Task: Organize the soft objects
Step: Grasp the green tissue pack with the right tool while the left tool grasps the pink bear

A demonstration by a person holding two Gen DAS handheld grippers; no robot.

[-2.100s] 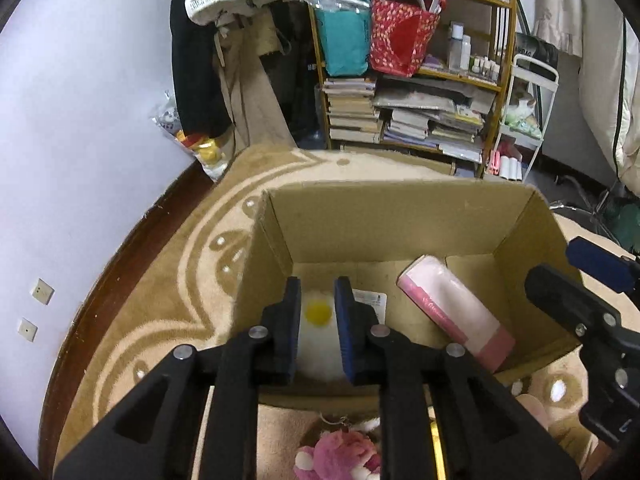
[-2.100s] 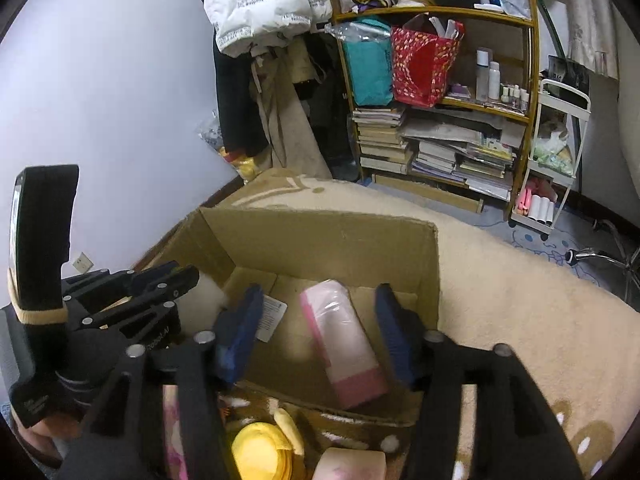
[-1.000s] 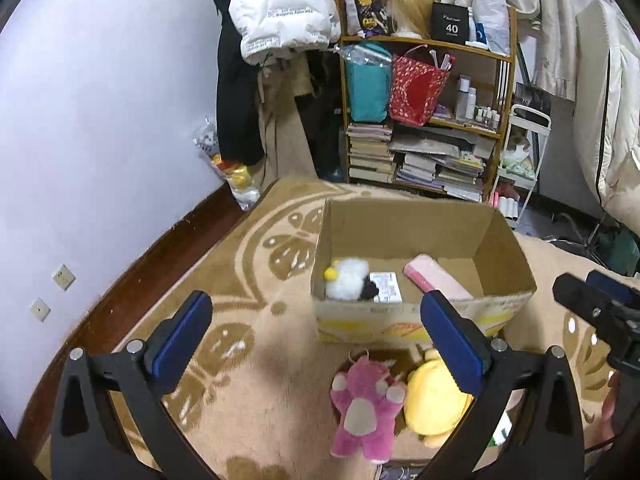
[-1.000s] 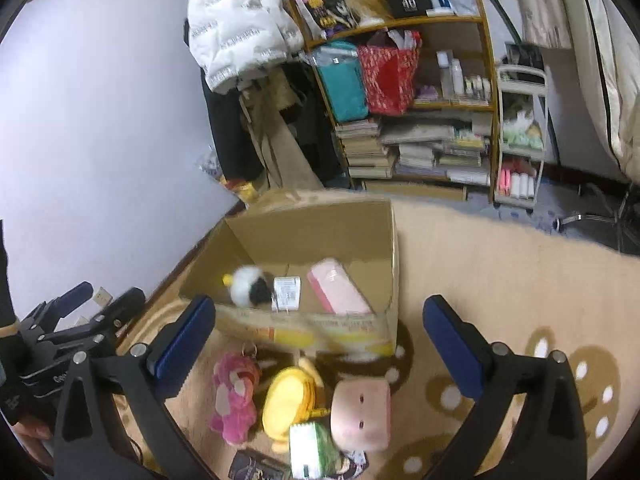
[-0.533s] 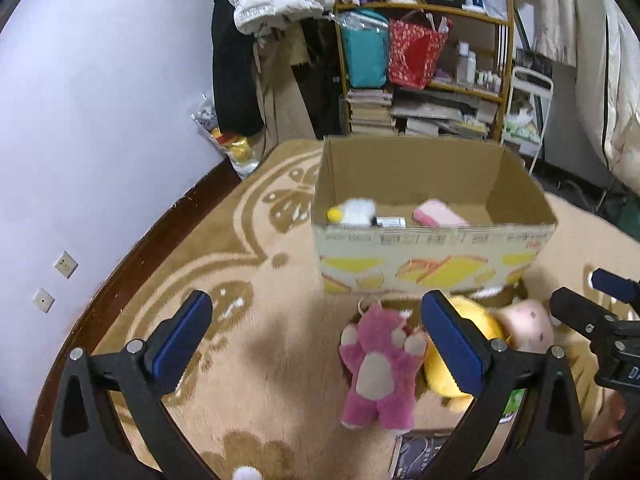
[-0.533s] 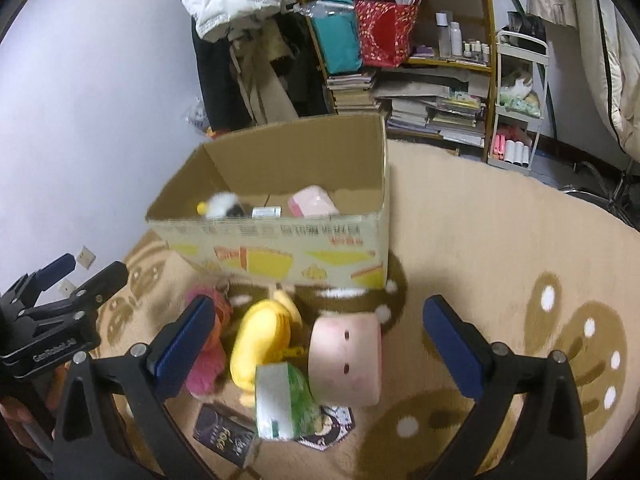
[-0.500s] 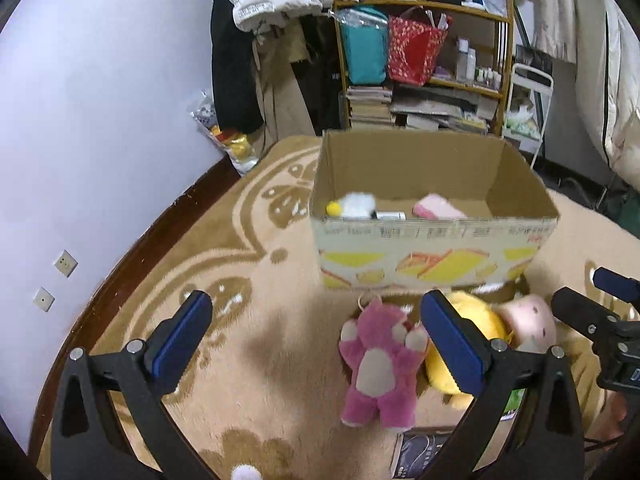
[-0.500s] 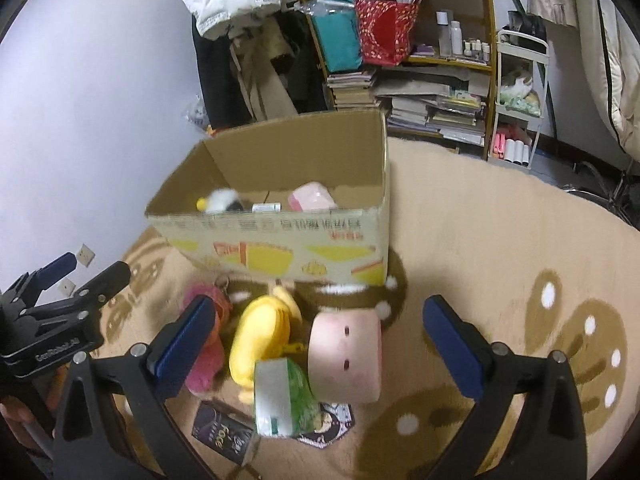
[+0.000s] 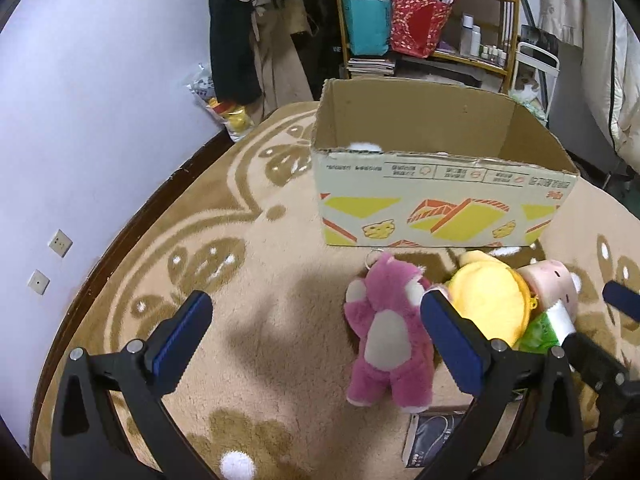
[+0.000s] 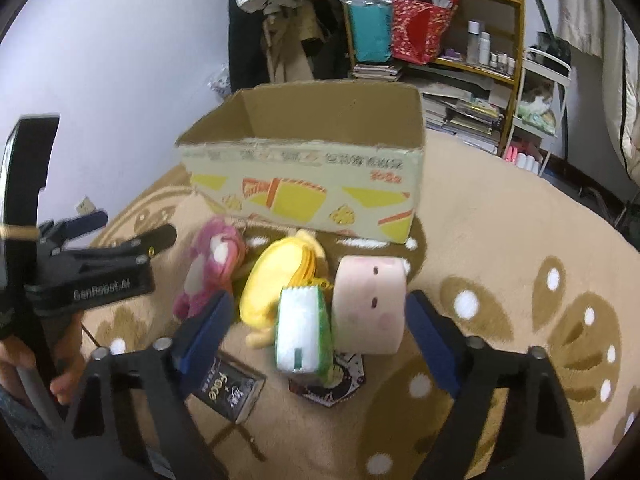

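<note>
Right tool (image 10: 316,320): wide, fingers closing, nothing pressed by the pads; between them in view, a green-and-white packet (image 10: 303,328) and a pink square plush with a face (image 10: 370,304), both on the carpet (image 10: 500,240). Just left of the packet, a yellow plush (image 10: 272,280); further left, a pink bear plush (image 10: 212,264). Near the left finger, a small black box (image 10: 230,390) lying flat. Behind all these, an open cardboard box (image 10: 316,196).

Left tool (image 9: 316,340): wide, holding nothing, above bare carpet (image 9: 240,280), pink bear plush (image 9: 386,332) just inside its right finger (image 9: 452,344). Yellow plush (image 9: 488,300) touching the bear's side. Cardboard box (image 9: 440,208) beyond, a white fluffy toy (image 9: 364,147) peeking over its rim.
</note>
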